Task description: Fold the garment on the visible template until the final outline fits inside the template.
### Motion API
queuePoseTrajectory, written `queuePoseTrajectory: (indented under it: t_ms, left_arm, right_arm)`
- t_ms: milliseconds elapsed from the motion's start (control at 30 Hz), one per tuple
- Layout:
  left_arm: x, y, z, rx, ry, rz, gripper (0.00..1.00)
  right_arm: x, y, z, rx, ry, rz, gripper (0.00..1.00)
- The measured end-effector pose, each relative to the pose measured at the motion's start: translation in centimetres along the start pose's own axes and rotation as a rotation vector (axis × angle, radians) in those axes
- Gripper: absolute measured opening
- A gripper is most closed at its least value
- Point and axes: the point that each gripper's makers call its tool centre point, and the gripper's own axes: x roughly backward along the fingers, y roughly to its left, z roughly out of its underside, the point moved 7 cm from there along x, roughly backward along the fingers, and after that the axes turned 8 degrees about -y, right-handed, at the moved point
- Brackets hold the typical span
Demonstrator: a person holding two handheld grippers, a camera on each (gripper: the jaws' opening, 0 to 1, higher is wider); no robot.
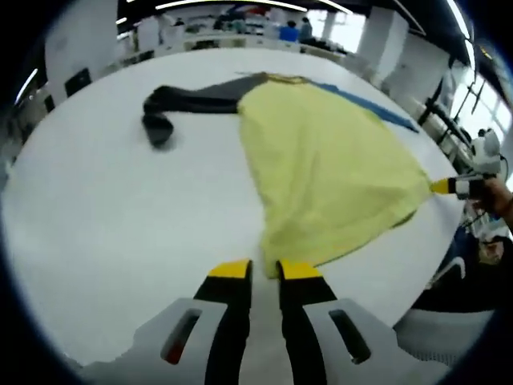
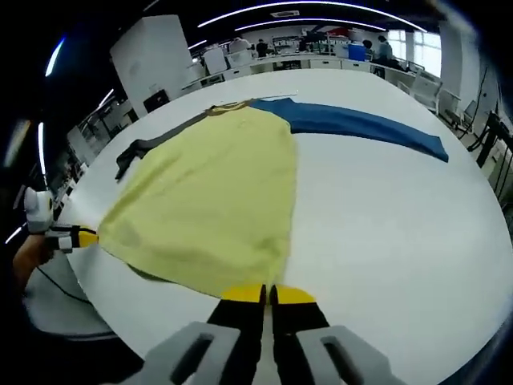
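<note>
Left gripper view: the garment (image 1: 329, 160) lies spread across the white table (image 1: 120, 224), occupying the centre and right of the frame. Its body is yellow; a dark grey sleeve (image 1: 184, 104) runs out toward the upper left and ends in a bunched cuff. A blue strip (image 1: 377, 108) shows past the garment's far edge at upper right; whether it is a sleeve or the template cannot be told. The left gripper (image 1: 265, 269) rises from the bottom centre, yellow-tipped jaws drawn narrow with a slim gap between them, its tips at the near hem of the yellow cloth. Whether cloth is pinched between them cannot be told. At the right edge of the frame the right gripper (image 1: 439, 186) meets the garment's right-hand corner, where the cloth draws to a point at its yellow tip; a hand (image 1: 497, 196) holds it.

Right gripper view: the right gripper (image 2: 267, 294) stands at the bottom centre, jaws nearly together, tips at the near hem of the yellow body (image 2: 208, 200). A grip on the cloth cannot be confirmed here. The blue strip (image 2: 361, 124) extends to the upper right, the grey sleeve (image 2: 148, 148) to the upper left. At the left edge of the frame the left gripper (image 2: 86, 237) touches the garment's left corner.
</note>
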Motion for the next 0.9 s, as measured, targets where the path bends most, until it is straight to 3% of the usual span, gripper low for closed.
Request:
queuePoseTrajectory:
  t_ms: [167, 200, 400, 567, 667, 900]
  left_arm:
    - [-0.1, 0.1, -0.4, 0.0, -0.025, 0.012, 0.03]
    - [-0.1, 0.0, -0.4, 0.031, -0.026, 0.023, 0.0]
    - [1.0, 0.0, -1.0, 0.041, -0.045, 0.038, 0.0]
    - [2.5, 0.1, -2.1, 0.073, -0.027, 0.052, 0.0]
    - [2.2, -0.1, -2.4, 0.077, -0.019, 0.051, 0.0]
    - [1.1, -0.4, -1.2, 0.024, 0.037, 0.022, 0.0]
  right_arm:
    - [0.2, -0.1, -0.3, -0.008, -0.002, -0.017, 0.0]
    - [0.4, -0.1, -0.5, -0.013, -0.005, -0.023, 0.0]
    - [1.1, -0.1, -1.2, -0.025, -0.007, -0.037, 0.0]
    - [1.6, -0.4, -1.9, -0.046, 0.01, -0.035, 0.0]
    - [1.6, -0.3, -1.9, -0.047, 0.017, -0.036, 0.0]
    - [0.3, -0.7, -0.3, -0.047, 0.072, -0.021, 0.0]
